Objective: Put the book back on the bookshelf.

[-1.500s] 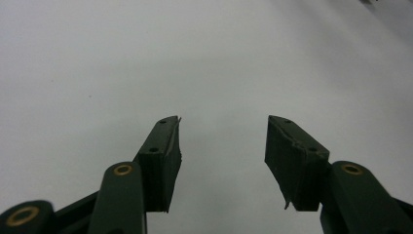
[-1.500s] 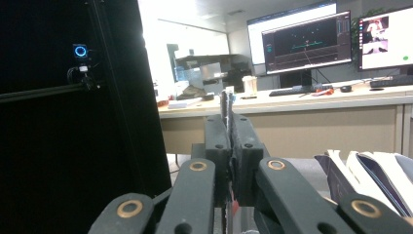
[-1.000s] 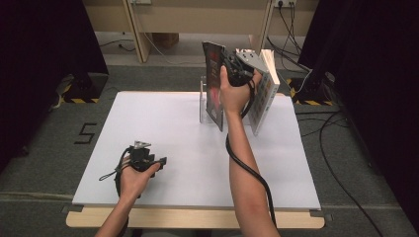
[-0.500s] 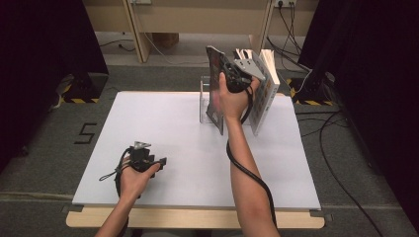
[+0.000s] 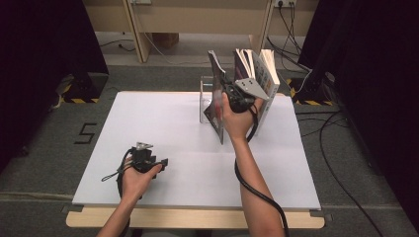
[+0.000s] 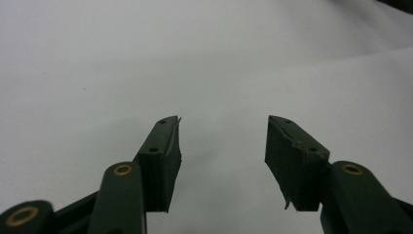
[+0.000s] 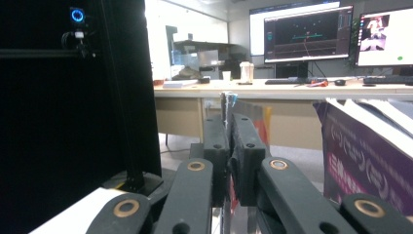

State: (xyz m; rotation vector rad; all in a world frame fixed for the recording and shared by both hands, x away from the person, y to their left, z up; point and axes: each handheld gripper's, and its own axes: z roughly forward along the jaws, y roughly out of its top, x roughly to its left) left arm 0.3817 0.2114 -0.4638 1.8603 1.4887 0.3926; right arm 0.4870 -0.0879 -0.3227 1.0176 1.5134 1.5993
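High view: right gripper (image 5: 223,95) is clamping a thin book (image 5: 215,94) tilted just left of the bookstand (image 5: 204,101) – seating it upright beside the standing books (image 5: 257,74) comes next – while left gripper (image 5: 160,162) is resting open on the table (image 5: 163,123).

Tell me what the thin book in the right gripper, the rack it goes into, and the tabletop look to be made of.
Thin book: glossy paper or card cover, judging by the sheen and slim edge, clamped in the right gripper.
Rack: probably clear acrylic, since the table shows through its wall; it could be glass.
Tabletop: matte white surface, likely laminate, on a pale wood-coloured board visible at the near edge.
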